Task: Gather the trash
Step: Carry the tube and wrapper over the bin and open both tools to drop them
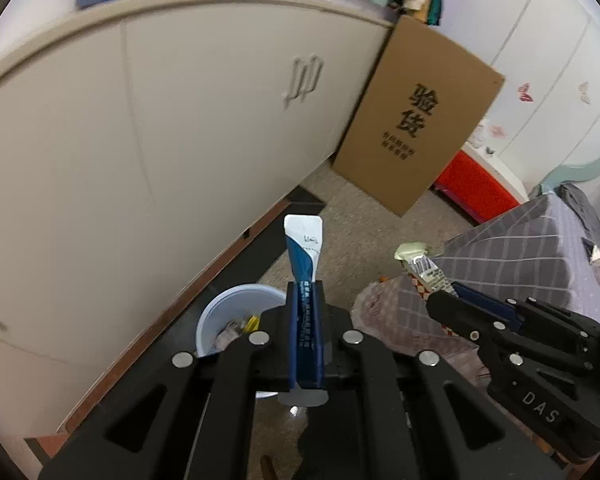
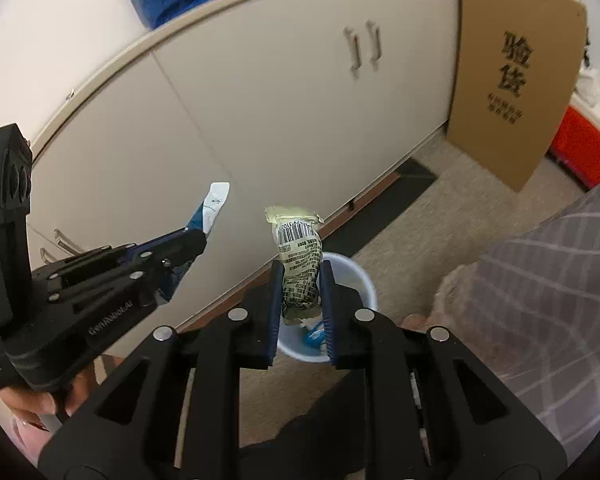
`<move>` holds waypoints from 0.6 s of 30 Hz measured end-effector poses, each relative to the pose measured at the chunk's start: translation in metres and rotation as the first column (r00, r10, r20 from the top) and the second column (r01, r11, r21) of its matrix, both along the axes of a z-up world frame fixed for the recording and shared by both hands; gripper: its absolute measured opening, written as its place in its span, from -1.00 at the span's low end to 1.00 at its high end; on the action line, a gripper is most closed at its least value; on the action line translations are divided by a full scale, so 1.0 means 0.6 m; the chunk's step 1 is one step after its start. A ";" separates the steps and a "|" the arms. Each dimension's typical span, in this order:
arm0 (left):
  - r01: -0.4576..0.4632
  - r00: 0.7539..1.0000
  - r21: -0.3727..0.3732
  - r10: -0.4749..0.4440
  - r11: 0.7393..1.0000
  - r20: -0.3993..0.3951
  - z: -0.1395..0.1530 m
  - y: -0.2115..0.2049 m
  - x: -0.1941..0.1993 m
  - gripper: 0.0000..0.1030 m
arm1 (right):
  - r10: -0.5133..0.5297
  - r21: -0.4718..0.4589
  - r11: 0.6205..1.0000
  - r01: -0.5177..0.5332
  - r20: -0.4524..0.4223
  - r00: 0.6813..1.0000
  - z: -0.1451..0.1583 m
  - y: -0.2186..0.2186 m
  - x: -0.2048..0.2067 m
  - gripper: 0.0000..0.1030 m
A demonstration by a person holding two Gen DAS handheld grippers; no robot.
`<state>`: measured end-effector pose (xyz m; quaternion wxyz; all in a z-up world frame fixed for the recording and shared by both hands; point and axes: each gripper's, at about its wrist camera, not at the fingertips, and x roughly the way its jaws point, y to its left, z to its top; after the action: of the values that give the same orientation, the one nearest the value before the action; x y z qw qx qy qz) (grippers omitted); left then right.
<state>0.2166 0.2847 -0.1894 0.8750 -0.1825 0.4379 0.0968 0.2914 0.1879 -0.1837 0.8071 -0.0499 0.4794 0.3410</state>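
My left gripper point(image 1: 305, 286) is shut on a blue and white sachet point(image 1: 304, 244) that sticks up from its jaws. It hangs above and to the right of a white trash bin point(image 1: 224, 308) on the floor, which holds some scraps. My right gripper point(image 2: 302, 272) is shut on a crumpled pale green snack wrapper point(image 2: 300, 264) with a barcode, directly over the trash bin point(image 2: 360, 280). The right gripper point(image 1: 444, 300) with its wrapper point(image 1: 420, 264) also shows in the left wrist view. The left gripper point(image 2: 198, 242) with the sachet point(image 2: 212, 206) shows in the right wrist view.
A beige cabinet point(image 1: 160, 140) with door handles runs along the left. A cardboard sheet point(image 1: 420, 120) leans against it. A red box point(image 1: 476, 184) stands behind. A grey checked cloth point(image 1: 540, 248) covers something at the right. The floor is speckled carpet point(image 2: 440, 216).
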 end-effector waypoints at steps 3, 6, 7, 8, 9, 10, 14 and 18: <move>-0.017 0.999 0.014 0.017 1.000 -0.027 -0.024 0.015 -0.003 -0.87 | -0.005 0.006 1.000 0.005 -0.026 1.000 -0.023 0.013 0.001 -0.65; -0.026 0.999 0.023 0.027 0.999 -0.042 -0.039 0.024 -0.002 -0.87 | -0.020 0.010 1.000 0.021 -0.058 0.998 -0.044 0.019 0.002 -0.65; -0.029 0.999 0.024 0.030 0.999 -0.044 -0.042 0.026 -0.001 -0.87 | -0.024 0.007 1.000 0.025 -0.060 0.998 -0.049 0.021 0.002 -0.65; -0.029 0.998 0.025 0.030 0.999 -0.046 -0.044 0.027 0.000 -0.87 | -0.027 0.006 1.000 0.028 -0.061 0.998 -0.052 0.021 0.002 -0.65; -0.030 0.998 0.030 0.031 0.999 -0.049 -0.047 0.028 0.000 -0.87 | -0.029 0.007 1.000 0.029 -0.066 0.997 -0.056 0.022 0.003 -0.65; -0.030 0.998 0.032 0.032 0.999 -0.050 -0.049 0.029 0.001 -0.87 | -0.031 0.008 0.999 0.032 -0.066 0.997 -0.058 0.023 0.002 -0.65; -0.034 0.998 0.028 0.035 0.999 -0.055 -0.055 0.028 -0.004 -0.87 | -0.044 0.010 0.999 0.044 -0.056 0.997 -0.059 0.024 0.002 -0.65; -0.035 0.998 0.025 0.036 0.999 -0.057 -0.059 0.024 0.002 -0.84 | -0.058 0.014 0.998 0.059 -0.056 0.997 -0.061 0.021 0.005 -0.65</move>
<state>0.2178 0.2994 -0.2248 0.8623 -0.1772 0.4583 0.1228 0.2946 0.2008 -0.2204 0.8036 -0.0200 0.5001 0.3221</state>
